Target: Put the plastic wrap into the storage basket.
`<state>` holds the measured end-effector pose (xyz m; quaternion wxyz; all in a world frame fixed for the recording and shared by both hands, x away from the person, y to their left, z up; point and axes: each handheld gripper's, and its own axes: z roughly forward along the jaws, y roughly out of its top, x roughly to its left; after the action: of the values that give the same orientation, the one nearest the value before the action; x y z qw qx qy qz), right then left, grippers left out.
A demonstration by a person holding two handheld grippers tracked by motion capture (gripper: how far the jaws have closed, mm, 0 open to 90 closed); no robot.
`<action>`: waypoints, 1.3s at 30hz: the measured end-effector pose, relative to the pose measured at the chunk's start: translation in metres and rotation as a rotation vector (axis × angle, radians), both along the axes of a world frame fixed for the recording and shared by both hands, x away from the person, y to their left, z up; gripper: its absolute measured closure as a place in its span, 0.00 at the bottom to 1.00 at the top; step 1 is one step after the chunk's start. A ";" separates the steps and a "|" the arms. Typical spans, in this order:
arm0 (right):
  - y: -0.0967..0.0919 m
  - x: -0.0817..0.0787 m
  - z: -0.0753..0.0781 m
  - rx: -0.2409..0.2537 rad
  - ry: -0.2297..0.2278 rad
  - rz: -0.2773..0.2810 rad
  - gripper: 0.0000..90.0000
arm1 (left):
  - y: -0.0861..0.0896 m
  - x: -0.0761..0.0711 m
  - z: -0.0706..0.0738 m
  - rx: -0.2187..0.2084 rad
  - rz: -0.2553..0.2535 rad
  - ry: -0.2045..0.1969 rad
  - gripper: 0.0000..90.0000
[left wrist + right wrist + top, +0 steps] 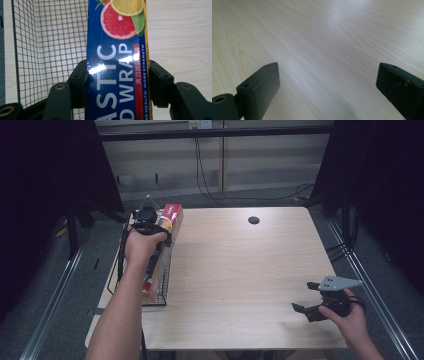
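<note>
My left gripper (117,82) is clamped across the narrow width of a plastic wrap box (116,62), one jaw on each long side, over the wire basket (47,45) at the table's (240,270) left edge. From the high view the box (167,227) runs lengthwise along the basket (161,292), its far end sticking out past the rim; whether the near end rests on the mesh I cannot tell.

It should be light, I judge — thin cardboard around a roll — and stiff along its length, though the walls would dent under a hard squeeze. The glossy print looks slick, so gripping across the short width near the middle seems right; held by one end, the long box would likely swing.

It is deep blue with big white lettering, a red strip down one edge, and citrus slices — grapefruit, lemon, lime — printed above.

My right gripper (314,302) hovers near the table's right front corner, jaws wide apart, holding nothing.
</note>
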<state>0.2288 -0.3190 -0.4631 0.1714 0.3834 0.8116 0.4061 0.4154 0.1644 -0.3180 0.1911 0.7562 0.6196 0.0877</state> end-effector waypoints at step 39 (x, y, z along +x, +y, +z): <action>0.000 -0.001 0.000 -0.002 -0.002 0.002 0.05 | 0.032 -0.003 -0.017 0.002 0.148 -0.014 0.48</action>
<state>0.2282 -0.3187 -0.4629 0.1723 0.3819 0.8123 0.4057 0.4126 0.1967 -0.3351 0.1876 0.7081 0.6722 0.1075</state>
